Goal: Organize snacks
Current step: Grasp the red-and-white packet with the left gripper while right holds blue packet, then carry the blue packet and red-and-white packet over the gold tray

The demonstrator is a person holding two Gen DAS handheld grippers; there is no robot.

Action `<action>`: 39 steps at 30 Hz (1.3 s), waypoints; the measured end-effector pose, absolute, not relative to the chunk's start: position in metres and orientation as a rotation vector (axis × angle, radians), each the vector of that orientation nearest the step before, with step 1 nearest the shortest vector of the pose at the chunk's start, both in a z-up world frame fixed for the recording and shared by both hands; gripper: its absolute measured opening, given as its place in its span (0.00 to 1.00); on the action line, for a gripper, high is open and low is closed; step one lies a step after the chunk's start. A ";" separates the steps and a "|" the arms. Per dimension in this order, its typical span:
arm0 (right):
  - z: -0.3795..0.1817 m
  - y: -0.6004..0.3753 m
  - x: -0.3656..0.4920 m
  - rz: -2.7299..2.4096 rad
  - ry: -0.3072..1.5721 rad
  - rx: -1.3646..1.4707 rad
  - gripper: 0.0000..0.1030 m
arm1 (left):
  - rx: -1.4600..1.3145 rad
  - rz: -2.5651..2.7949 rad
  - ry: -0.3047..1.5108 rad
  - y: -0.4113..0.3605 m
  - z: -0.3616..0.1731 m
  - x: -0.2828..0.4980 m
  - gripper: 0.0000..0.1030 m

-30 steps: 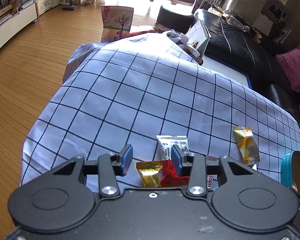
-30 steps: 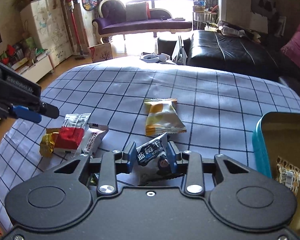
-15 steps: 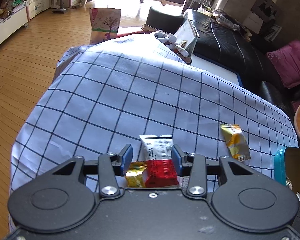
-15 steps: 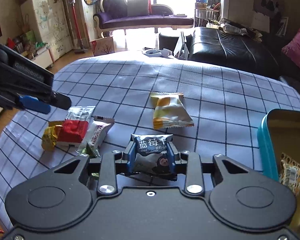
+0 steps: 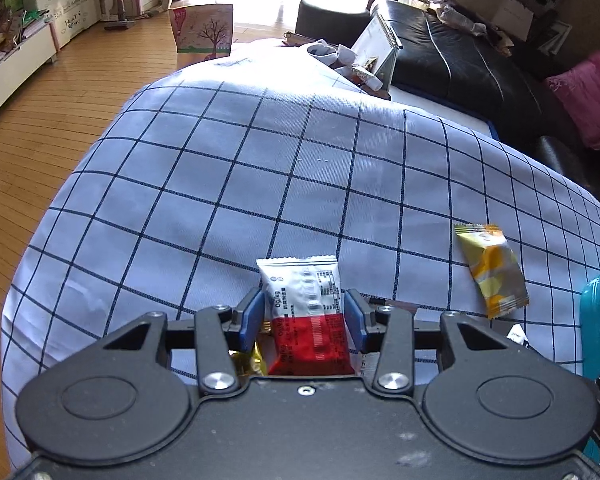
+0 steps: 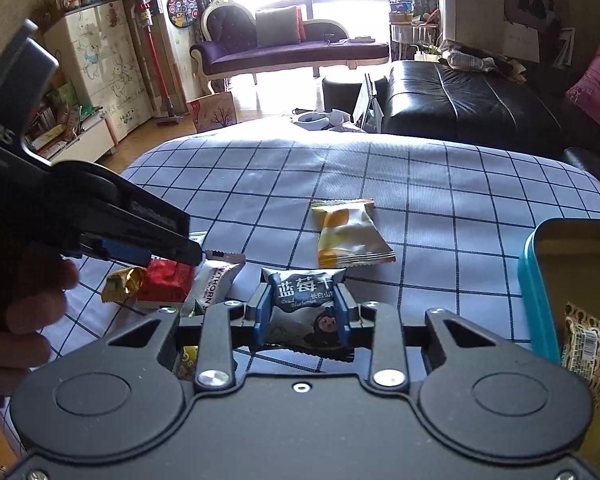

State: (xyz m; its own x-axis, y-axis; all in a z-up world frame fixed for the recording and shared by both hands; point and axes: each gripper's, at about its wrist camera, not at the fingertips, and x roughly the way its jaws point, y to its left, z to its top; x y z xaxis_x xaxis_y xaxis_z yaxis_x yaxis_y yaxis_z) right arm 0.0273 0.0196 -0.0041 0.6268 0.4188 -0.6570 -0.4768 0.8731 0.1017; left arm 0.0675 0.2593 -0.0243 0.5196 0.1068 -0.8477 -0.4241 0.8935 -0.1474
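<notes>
Two packets sit between jaws. The right gripper [image 6: 303,311] clamps the blueberry packet [image 6: 304,300], its lower edge hidden behind the gripper body. Left of it, the left gripper [image 5: 303,316] straddles the red-and-white packet [image 5: 306,312]; its jaws are opening, contact unclear. A gold wrapper [image 5: 250,358] peeks out underneath. The teal tin [image 6: 538,280] on the right is cut off.

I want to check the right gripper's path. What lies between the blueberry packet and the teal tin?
Nothing: in the right wrist view, only bare checked cloth lies between the blueberry packet and the teal tin.
</notes>
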 end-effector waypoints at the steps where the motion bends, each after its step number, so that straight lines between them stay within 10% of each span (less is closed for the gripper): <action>1: -0.004 0.020 0.027 0.516 0.731 -0.082 0.42 | -0.355 0.329 0.975 0.258 -0.024 0.069 0.44; 11: -0.004 0.018 0.028 0.506 0.731 -0.074 0.42 | -0.259 0.380 0.977 0.238 -0.031 0.078 0.52; 16: 0.000 0.011 0.030 0.495 0.728 -0.023 0.42 | -0.287 0.398 0.961 0.242 -0.028 0.077 0.34; 39: 0.030 -0.027 0.032 0.387 0.674 0.256 0.41 | -0.449 0.313 0.756 0.251 0.052 0.032 0.33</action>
State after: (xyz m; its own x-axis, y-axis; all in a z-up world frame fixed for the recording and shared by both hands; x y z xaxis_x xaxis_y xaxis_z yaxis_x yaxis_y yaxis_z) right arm 0.0325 -0.0266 0.0297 0.7147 0.4265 -0.5544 -0.2632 0.8983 0.3518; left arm 0.0318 0.2506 0.0521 0.6889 0.1114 -0.7162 -0.4272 0.8607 -0.2770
